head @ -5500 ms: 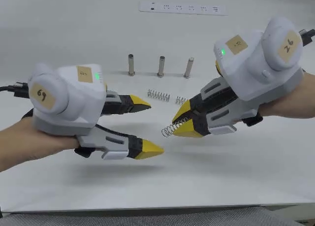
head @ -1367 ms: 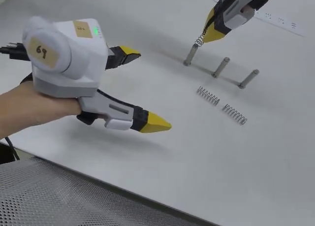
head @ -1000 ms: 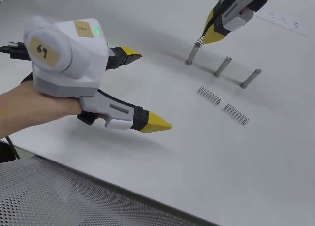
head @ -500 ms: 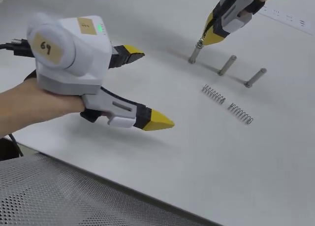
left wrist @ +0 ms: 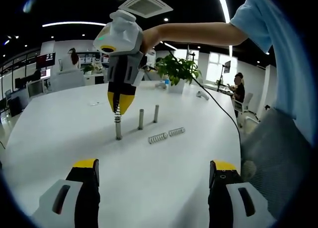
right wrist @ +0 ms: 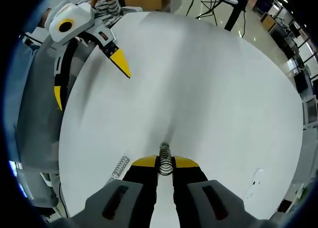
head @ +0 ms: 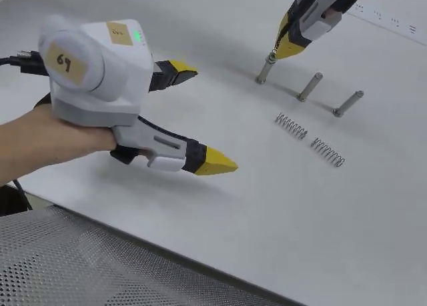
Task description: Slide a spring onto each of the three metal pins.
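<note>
The white table (head: 300, 219) is seen stretching wide. Over its near side the left gripper (head: 208, 118) is held, jaws spread apart, nothing between them. The right gripper (right wrist: 165, 163) is clamped on 1 spring (right wrist: 165, 165), held right at the top of the end pin (head: 266, 68). 2 more pins (head: 309, 87) (head: 349, 103) are stood alongside, with 2 springs (head: 291, 126) (head: 327, 152) laid flat nearby.

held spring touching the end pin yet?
Touching. The left gripper view shows the spring in the right gripper meeting the top of the end pin, with no gap.
</note>
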`<state>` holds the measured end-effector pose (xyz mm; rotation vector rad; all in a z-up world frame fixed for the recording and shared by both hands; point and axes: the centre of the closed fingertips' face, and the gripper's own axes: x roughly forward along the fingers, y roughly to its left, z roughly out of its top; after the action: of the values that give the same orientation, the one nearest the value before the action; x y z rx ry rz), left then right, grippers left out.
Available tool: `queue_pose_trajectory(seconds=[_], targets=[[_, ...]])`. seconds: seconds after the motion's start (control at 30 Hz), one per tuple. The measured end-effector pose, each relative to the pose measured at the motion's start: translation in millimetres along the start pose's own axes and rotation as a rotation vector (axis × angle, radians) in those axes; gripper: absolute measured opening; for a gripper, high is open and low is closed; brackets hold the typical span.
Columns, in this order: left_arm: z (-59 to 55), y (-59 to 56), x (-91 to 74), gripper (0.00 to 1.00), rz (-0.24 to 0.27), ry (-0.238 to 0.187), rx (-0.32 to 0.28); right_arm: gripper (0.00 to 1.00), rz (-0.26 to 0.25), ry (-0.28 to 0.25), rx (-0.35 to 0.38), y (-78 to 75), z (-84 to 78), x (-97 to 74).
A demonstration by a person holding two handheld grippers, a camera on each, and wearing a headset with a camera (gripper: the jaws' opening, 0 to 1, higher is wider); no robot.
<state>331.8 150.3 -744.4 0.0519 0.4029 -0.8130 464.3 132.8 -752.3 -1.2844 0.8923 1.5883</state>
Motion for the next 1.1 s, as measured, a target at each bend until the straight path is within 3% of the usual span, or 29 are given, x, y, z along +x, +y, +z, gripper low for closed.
queue_pose_trajectory(seconds=[0.4,0.5,1.1], targets=[[-0.9,0.5,0.3,0.88,-0.001,0.002,-0.001,0.08,0.009,0.021,-0.016,4.1,1.5,1.0],[-1.5,1.1,0.7,0.88,-0.001,0.003,0.001,0.08,0.009,0.048,-0.04,6.3,-1.0,5.0],[0.2,4.8,-0.3,0.88,0.008,-0.008,-0.009,0.08,0.033,0.077,-0.042,10.5,-3.5,22.7]])
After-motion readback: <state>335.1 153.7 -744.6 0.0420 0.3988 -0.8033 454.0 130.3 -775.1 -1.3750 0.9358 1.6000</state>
